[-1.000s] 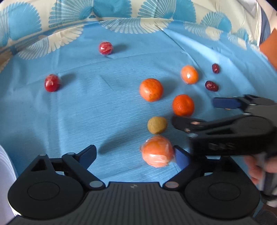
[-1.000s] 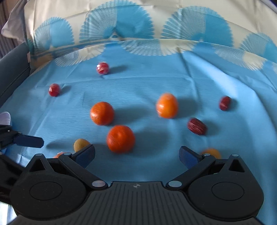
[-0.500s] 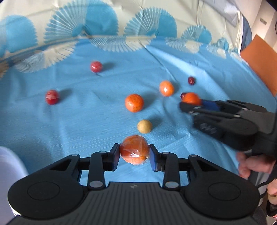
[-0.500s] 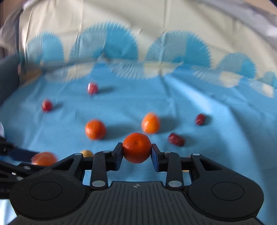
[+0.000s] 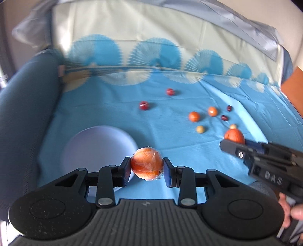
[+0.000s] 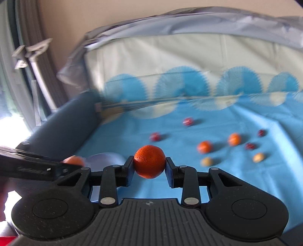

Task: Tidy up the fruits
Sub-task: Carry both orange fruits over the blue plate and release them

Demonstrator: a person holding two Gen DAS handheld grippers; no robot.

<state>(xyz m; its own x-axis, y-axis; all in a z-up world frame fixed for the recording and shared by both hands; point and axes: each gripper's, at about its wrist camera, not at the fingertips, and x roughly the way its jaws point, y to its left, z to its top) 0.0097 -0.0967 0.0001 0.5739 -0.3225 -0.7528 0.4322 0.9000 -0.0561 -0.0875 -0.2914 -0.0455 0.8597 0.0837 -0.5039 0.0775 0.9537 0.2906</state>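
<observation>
Blue fan-patterned cloth (image 5: 113, 106) under scattered fruit, beige wall (image 6: 132, 17) behind.

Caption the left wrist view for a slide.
Left gripper holds a wrapped orange beside a white plate.

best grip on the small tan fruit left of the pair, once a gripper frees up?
Take the tan fruit across its widest middle, coming down from above. It is small, round and sits low on the blue cloth, so a side approach would scrape. Cloth shows all around it, leaving room for the jaws.
</observation>
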